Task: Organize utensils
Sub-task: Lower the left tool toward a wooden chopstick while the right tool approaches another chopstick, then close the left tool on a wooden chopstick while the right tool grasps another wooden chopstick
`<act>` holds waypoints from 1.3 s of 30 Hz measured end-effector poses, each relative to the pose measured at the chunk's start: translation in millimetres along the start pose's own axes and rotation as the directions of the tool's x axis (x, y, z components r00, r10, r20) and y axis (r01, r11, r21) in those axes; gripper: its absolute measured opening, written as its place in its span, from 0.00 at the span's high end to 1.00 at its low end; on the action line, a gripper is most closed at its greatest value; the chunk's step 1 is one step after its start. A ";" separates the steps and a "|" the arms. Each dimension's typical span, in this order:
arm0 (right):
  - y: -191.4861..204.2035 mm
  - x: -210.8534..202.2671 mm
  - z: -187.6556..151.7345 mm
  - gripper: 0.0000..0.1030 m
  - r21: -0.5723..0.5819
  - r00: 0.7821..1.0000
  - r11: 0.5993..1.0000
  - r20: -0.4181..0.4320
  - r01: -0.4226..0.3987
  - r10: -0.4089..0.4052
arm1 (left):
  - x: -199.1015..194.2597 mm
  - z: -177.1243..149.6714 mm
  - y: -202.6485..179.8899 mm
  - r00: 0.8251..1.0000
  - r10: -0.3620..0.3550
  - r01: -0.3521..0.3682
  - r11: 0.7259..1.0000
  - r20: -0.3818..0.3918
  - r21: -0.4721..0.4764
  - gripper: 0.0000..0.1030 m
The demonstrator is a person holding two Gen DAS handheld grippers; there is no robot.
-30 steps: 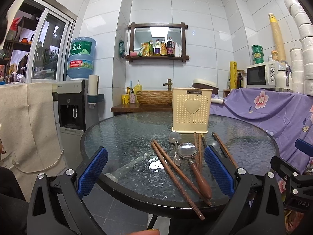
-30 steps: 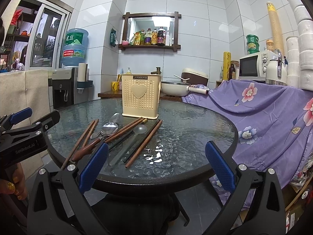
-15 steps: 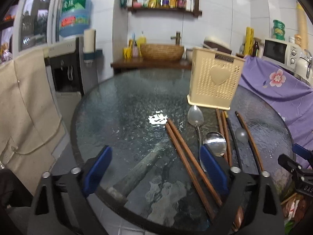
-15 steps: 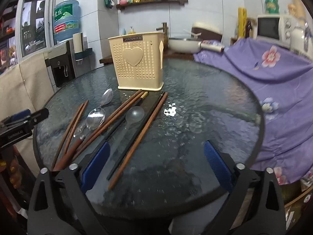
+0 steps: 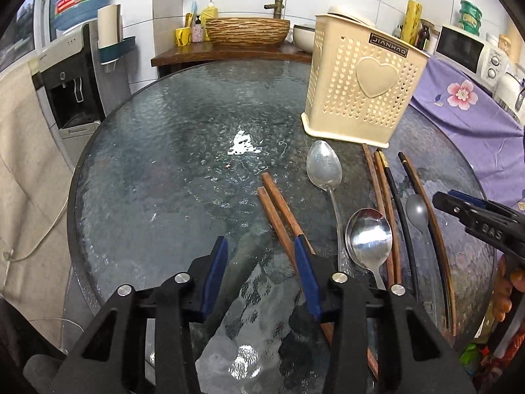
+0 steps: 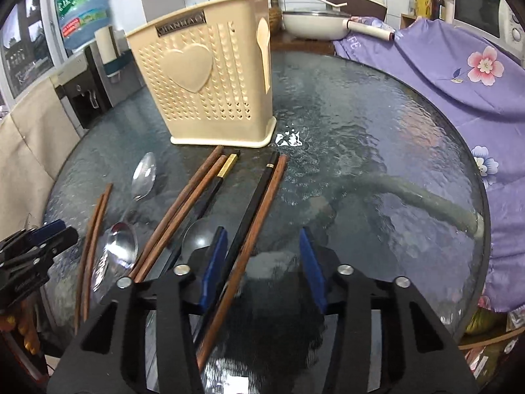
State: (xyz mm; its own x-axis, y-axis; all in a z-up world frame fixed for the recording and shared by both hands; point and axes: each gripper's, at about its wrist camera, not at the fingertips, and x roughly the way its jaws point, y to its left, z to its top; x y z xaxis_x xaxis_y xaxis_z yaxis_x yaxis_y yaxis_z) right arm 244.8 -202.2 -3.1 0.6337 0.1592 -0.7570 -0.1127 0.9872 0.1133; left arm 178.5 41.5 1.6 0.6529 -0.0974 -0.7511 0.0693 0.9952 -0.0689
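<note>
A cream perforated utensil holder [image 5: 361,88] [image 6: 210,85] stands on the round glass table [image 5: 164,170]. In front of it lie metal spoons [image 5: 323,167] [image 5: 369,233], a grey spoon [image 5: 416,210], brown chopsticks [image 5: 279,210] [image 6: 183,210] and black chopsticks [image 6: 252,203]. My left gripper [image 5: 261,256] is open and empty above the table, its right finger over the left brown chopstick pair. My right gripper [image 6: 262,252] is open and empty, straddling a brown chopstick [image 6: 259,216] and the black one beside it.
A purple flowered cloth [image 6: 459,75] covers furniture to the right. A water dispenser [image 5: 69,75] stands at the left. A wooden counter with a woven basin [image 5: 247,29] is behind the table. A white pan [image 6: 315,24] and microwave [image 5: 466,49] sit at the back right.
Both grippers have come down and forward over the table toward the utensils. Their jaws have narrowed from wide open to partly open.
</note>
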 end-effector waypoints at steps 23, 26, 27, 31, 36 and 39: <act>-7.3 27.2 21.4 0.83 0.017 0.997 0.999 -0.075 0.029 -0.027 | 23.9 14.6 -7.2 0.998 0.026 -0.025 0.999 -0.062 0.024 0.69; -5.9 31.1 26.5 0.83 0.025 0.996 0.999 -0.081 0.024 -0.022 | 27.0 17.3 -11.4 0.996 0.047 -0.043 0.998 -0.072 0.049 0.74; -5.2 32.8 29.1 0.83 0.029 0.996 0.999 -0.085 0.018 -0.016 | 27.8 17.7 -11.7 0.996 0.049 -0.045 0.998 -0.074 0.054 0.76; -3.3 37.4 40.4 0.83 0.035 0.996 0.999 -0.090 0.020 -0.017 | 38.3 31.1 -13.5 0.995 0.028 -0.023 0.998 -0.092 0.051 0.80; -5.5 45.2 55.5 0.83 0.060 0.995 0.998 -0.103 0.014 -0.008 | 52.3 46.8 -11.7 0.994 0.020 -0.016 0.999 -0.112 0.041 0.87; -7.0 50.3 62.6 0.83 0.075 0.993 0.997 -0.115 0.013 -0.004 | 56.6 54.2 -10.4 0.991 -0.003 0.006 1.000 -0.134 0.023 0.87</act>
State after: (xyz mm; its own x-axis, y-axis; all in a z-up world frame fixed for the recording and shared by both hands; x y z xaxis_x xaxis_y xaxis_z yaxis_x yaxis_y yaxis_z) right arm 325.3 -200.3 -1.7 0.5421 0.1526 -0.8263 -0.0471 0.9873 0.1514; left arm 255.6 25.2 -4.6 0.5459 -0.0984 -0.8321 0.0907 0.9942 -0.0580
